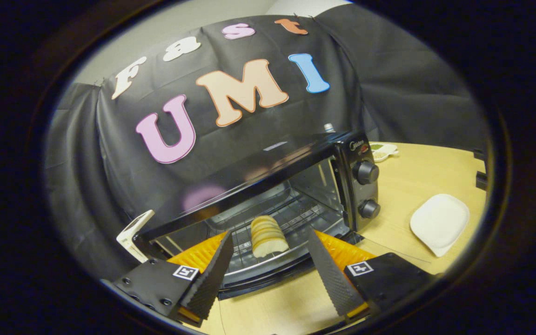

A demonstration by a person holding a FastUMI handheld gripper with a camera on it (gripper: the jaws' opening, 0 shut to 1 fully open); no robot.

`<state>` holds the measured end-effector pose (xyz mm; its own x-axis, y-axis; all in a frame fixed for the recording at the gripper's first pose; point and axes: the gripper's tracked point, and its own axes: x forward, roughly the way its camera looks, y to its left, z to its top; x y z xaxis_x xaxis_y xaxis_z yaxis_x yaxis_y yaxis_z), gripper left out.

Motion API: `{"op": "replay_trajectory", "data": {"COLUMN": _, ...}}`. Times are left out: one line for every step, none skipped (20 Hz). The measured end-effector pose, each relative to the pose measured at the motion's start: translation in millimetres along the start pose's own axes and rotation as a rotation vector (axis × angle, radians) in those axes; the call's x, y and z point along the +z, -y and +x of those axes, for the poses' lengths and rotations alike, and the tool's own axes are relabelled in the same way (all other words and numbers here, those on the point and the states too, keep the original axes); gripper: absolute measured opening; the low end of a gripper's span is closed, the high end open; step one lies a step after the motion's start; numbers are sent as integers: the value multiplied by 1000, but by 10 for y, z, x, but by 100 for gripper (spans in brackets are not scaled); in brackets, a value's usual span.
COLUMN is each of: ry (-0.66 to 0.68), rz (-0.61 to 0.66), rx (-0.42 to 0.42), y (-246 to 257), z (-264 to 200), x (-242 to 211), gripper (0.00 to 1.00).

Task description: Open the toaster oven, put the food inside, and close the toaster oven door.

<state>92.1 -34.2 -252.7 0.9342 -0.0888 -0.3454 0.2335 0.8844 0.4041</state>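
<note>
Claw (268, 242) spread wide around ridged bread loaf (268, 236) on wire rack (291, 216).

We are counting one toaster oven (268, 186) with two knobs (365, 172) on its panel. We are seeing one piece of bread (268, 235) lying on one wire rack (296, 214) inside. We are counting one white plate (440, 223) on the table (417, 172), plus one small dish (383, 150) behind the oven.
</note>
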Motion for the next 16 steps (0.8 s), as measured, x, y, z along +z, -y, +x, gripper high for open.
{"op": "replay_trajectory", "data": {"ry": -3, "rz": -10, "rx": 3, "y": -5, "z": -68, "x": -31, "gripper": 99}}
{"op": "replay_trajectory", "data": {"ry": -11, "rz": -27, "rx": 2, "y": 9, "z": -149, "x": -66, "gripper": 99}}
{"op": "replay_trajectory", "data": {"ry": -21, "rz": -47, "rx": -1, "y": 40, "z": -234, "x": -115, "gripper": 99}}
{"op": "replay_trajectory", "data": {"ry": -34, "rz": -68, "rx": -5, "y": 68, "z": -324, "x": -165, "gripper": 99}}
{"op": "replay_trajectory", "data": {"ry": -44, "rz": -84, "rx": -3, "y": 90, "z": -414, "x": -203, "gripper": 99}}
{"op": "replay_trajectory", "data": {"ry": -49, "rz": -100, "rx": -1, "y": 101, "z": -509, "x": -223, "gripper": 99}}
{"op": "replay_trajectory", "data": {"ry": -49, "rz": -116, "rx": -2, "y": 133, "z": -597, "x": -233, "gripper": 99}}
{"op": "replay_trajectory", "data": {"ry": -48, "rz": -133, "rx": -4, "y": 170, "z": -686, "x": -245, "gripper": 99}}
{"op": "replay_trajectory", "data": {"ry": -45, "rz": -152, "rx": -5, "y": 200, "z": -760, "x": -243, "gripper": 99}}
{"op": "replay_trajectory", "data": {"ry": -45, "rz": -171, "rx": -5, "y": 227, "z": -838, "x": -263, "gripper": 99}}
{"op": "replay_trajectory", "data": {"ry": -41, "rz": -185, "rx": 8, "y": 224, "z": -890, "x": -278, "gripper": 99}}
{"op": "replay_trajectory", "data": {"ry": -38, "rz": -197, "rx": 24, "y": 214, "z": -943, "x": -305, "gripper": 99}}
{"op": "replay_trajectory", "data": {"ry": -39, "rz": -210, "rx": 39, "y": 221, "z": -979, "x": -344, "gripper": 99}}
{"op": "replay_trajectory", "data": {"ry": -41, "rz": -224, "rx": 49, "y": 249, "z": -1022, "x": -389, "gripper": 99}}
{"op": "replay_trajectory", "data": {"ry": -48, "rz": -241, "rx": 48, "y": 294, "z": -1062, "x": -440, "gripper": 99}}
{"op": "replay_trajectory", "data": {"ry": -56, "rz": -259, "rx": 43, "y": 356, "z": -1114, "x": -497, "gripper": 99}}
